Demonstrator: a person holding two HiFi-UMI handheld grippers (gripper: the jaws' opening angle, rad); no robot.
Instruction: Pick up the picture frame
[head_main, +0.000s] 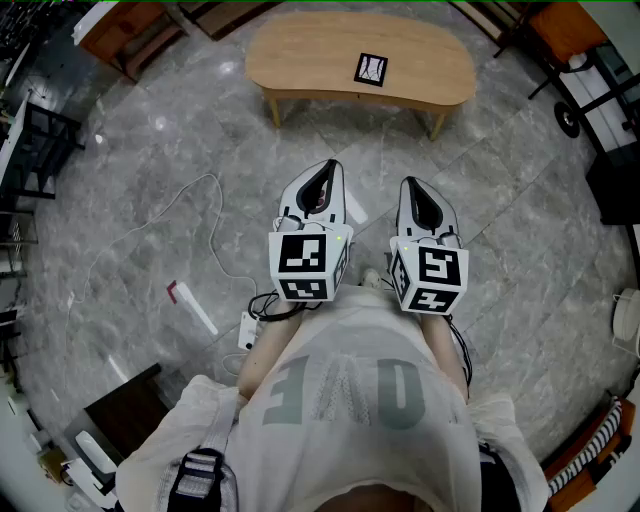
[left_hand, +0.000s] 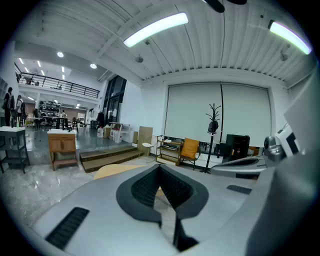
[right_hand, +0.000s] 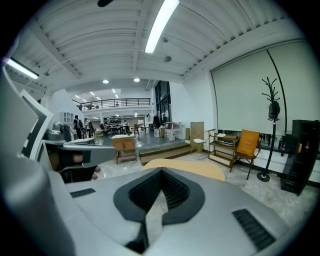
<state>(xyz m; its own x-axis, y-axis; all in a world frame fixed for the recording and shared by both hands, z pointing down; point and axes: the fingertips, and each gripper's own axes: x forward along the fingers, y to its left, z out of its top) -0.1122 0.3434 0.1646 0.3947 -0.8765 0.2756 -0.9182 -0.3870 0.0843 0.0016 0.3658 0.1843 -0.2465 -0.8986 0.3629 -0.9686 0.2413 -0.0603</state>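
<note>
The picture frame (head_main: 371, 69), black-edged with a pale picture, lies flat on the right half of a long rounded wooden table (head_main: 300, 50) across the stone floor. Both grippers are held close to the person's body, well short of the table, side by side and aimed toward it. My left gripper (head_main: 328, 168) is shut with nothing in its jaws. My right gripper (head_main: 412, 184) is also shut and empty. In the left gripper view the left gripper (left_hand: 160, 167) hides most of the table (left_hand: 112, 171). The right gripper view has the right gripper (right_hand: 161, 171) in front of the tabletop (right_hand: 192, 169). Neither gripper view shows the frame.
A white cable (head_main: 215, 215) trails over the grey floor to a power strip (head_main: 247, 330) at the person's left, beside a red-and-white strip (head_main: 190, 305). Black racks (head_main: 30, 150) line the left wall. Carts and orange furniture (head_main: 590, 60) stand at the right.
</note>
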